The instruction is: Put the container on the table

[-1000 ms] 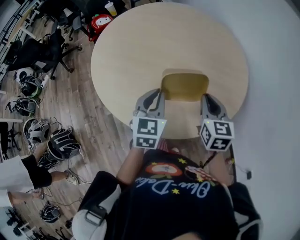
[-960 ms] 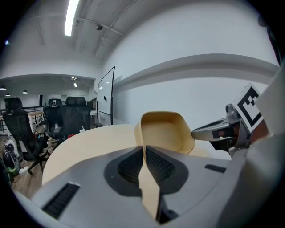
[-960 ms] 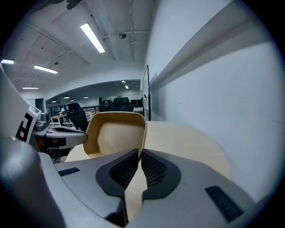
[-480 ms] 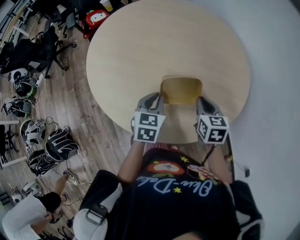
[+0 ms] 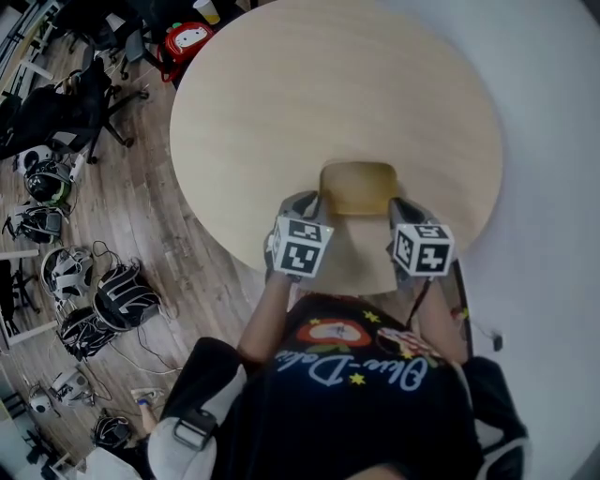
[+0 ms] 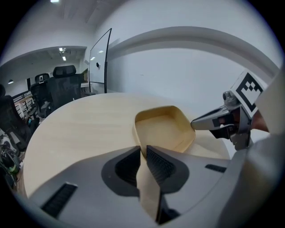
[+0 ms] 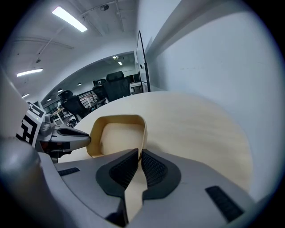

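A shallow tan container (image 5: 358, 187) lies level over the near part of the round wooden table (image 5: 281, 94), held from both sides. My left gripper (image 5: 314, 208) is shut on its left rim, and the left gripper view shows the jaws pinching the container's (image 6: 164, 131) thin wall. My right gripper (image 5: 398, 211) is shut on the right rim of the container (image 7: 118, 133). The container is empty. It is low at the table top (image 6: 80, 129); I cannot tell whether it touches.
Black office chairs (image 5: 75, 94) and several helmets (image 5: 94, 300) are spread over the wood floor left of the table. A red object (image 5: 187, 37) and a cup (image 5: 204, 11) are beyond the table's far left edge. A white wall (image 7: 213, 58) runs along the right.
Both grippers have carried the container down toward the table top, and it looks flatter and lower now. A person at the lower left has left the view.
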`<state>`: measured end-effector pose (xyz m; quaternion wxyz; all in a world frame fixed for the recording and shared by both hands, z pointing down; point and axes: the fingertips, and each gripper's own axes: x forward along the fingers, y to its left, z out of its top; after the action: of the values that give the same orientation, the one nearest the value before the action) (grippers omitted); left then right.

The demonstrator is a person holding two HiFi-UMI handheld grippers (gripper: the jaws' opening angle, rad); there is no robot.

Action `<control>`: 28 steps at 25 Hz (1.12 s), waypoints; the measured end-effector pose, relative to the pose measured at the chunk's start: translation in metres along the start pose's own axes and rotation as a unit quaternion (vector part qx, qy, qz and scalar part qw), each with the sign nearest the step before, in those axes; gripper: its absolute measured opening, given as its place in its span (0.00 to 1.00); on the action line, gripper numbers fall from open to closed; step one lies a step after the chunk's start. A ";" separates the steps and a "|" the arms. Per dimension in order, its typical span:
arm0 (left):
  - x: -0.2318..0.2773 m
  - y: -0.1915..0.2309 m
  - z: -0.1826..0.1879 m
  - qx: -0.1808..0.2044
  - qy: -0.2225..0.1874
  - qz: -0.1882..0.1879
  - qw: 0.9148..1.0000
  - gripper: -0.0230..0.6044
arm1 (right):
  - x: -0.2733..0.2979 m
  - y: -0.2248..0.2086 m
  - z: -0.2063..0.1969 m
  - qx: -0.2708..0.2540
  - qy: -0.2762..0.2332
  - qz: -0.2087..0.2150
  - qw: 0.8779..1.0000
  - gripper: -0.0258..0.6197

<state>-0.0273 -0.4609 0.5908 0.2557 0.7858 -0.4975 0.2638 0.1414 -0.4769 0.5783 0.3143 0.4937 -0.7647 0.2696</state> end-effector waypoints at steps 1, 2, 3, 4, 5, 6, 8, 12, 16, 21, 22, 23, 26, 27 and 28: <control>0.002 0.001 0.000 -0.002 -0.001 -0.001 1.000 0.08 | 0.003 0.000 0.000 0.000 0.003 0.001 1.000 0.08; 0.003 0.002 0.001 -0.004 0.000 -0.001 1.000 0.08 | 0.005 0.001 0.000 0.002 0.004 0.003 1.000 0.08; 0.003 0.004 0.003 -0.005 0.002 0.000 1.000 0.08 | 0.008 0.001 0.001 0.004 0.005 0.004 1.000 0.08; 0.003 0.006 0.005 -0.005 0.003 0.003 1.000 0.08 | 0.010 0.000 0.001 0.006 0.008 0.002 1.000 0.08; 0.005 0.008 0.007 -0.003 0.001 0.006 1.000 0.08 | 0.011 -0.001 0.003 0.008 0.010 -0.001 1.000 0.08; 0.007 0.010 0.010 -0.001 -0.005 0.010 1.000 0.08 | 0.013 -0.001 0.004 0.009 0.010 -0.003 1.000 0.08; 0.011 0.013 0.013 -0.001 -0.011 0.016 1.000 0.08 | 0.016 -0.002 0.006 0.012 0.008 -0.004 1.000 0.08; 0.017 0.017 0.017 -0.009 0.000 0.024 1.000 0.09 | 0.023 -0.003 0.014 0.016 0.005 0.001 1.000 0.08; 0.022 0.023 0.020 -0.014 0.004 0.035 0.999 0.09 | 0.029 -0.004 0.021 0.026 0.002 -0.001 1.000 0.08; 0.027 0.029 0.025 -0.019 0.005 0.044 0.999 0.09 | 0.034 -0.006 0.026 0.038 0.006 0.000 0.999 0.08; 0.028 0.029 0.025 -0.021 0.006 0.045 0.999 0.09 | 0.035 -0.006 0.026 0.039 0.007 0.001 0.999 0.08; 0.028 0.029 0.026 -0.022 0.005 0.046 0.999 0.09 | 0.035 -0.007 0.027 0.040 0.007 0.002 0.999 0.08; 0.027 0.031 0.030 -0.026 -0.008 0.057 0.998 0.09 | 0.035 -0.010 0.028 0.041 0.003 -0.001 0.999 0.08; 0.026 0.032 0.032 -0.029 -0.016 0.062 0.998 0.09 | 0.034 -0.012 0.029 0.041 -0.002 -0.005 0.999 0.08; 0.023 0.034 0.034 -0.032 -0.025 0.068 0.997 0.09 | 0.033 -0.013 0.031 0.041 -0.009 -0.006 0.999 0.08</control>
<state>-0.0448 -0.5112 0.5858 0.2495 0.7481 -0.5642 0.2445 0.1367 -0.5232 0.5837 0.2884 0.5132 -0.7529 0.2943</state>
